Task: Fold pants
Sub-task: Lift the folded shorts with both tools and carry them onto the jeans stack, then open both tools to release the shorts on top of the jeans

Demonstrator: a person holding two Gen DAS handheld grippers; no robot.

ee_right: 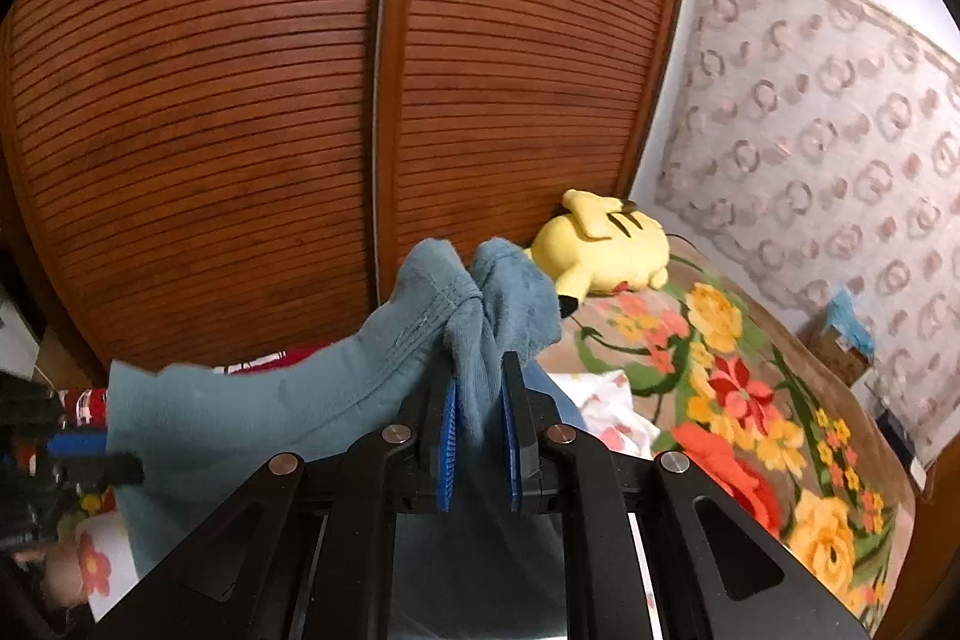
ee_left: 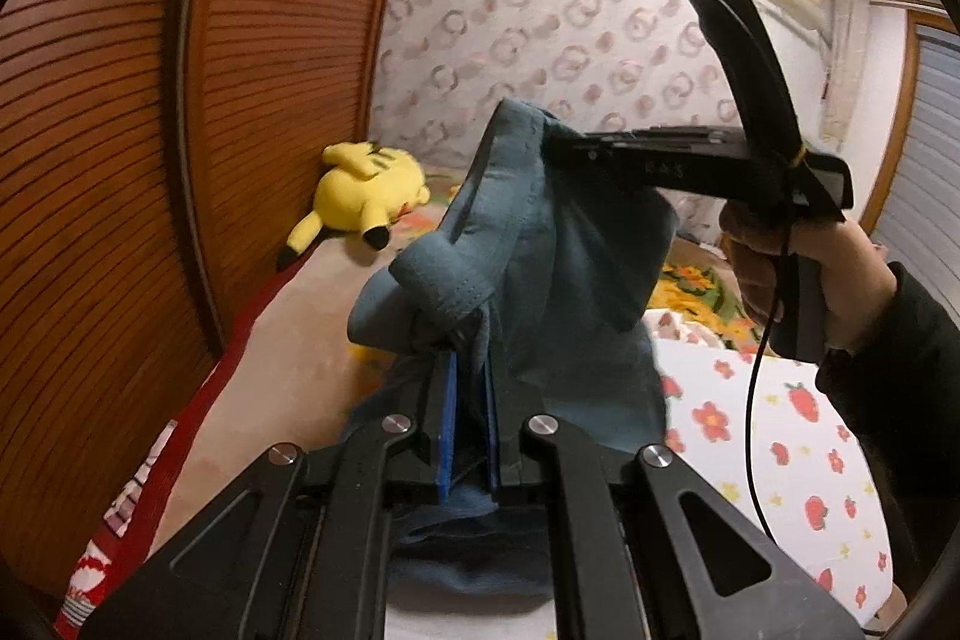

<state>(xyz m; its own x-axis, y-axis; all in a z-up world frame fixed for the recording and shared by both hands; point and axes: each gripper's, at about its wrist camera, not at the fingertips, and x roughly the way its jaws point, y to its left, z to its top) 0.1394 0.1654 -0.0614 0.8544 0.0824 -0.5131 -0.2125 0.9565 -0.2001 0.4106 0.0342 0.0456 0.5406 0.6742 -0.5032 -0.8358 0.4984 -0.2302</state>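
Pants (ee_left: 540, 244), blue-grey, hang lifted above the bed (ee_right: 750, 370), one bunched edge pinched in each tool. Left gripper (ee_left: 471, 400) and right gripper (ee_right: 480, 424) both clamp fabric, apparently to spread the garment between them before laying a fold.

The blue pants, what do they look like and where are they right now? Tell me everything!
The pants are soft, fuzzy blue-grey fabric with stitched hems. They are lifted off the bed, bunched and drooping, not folded flat. The left tool pinches one bunch between its blue pads, and the right tool pinches another bunch. The cloth sags between the two tools. Nothing else seems to touch the raised part.
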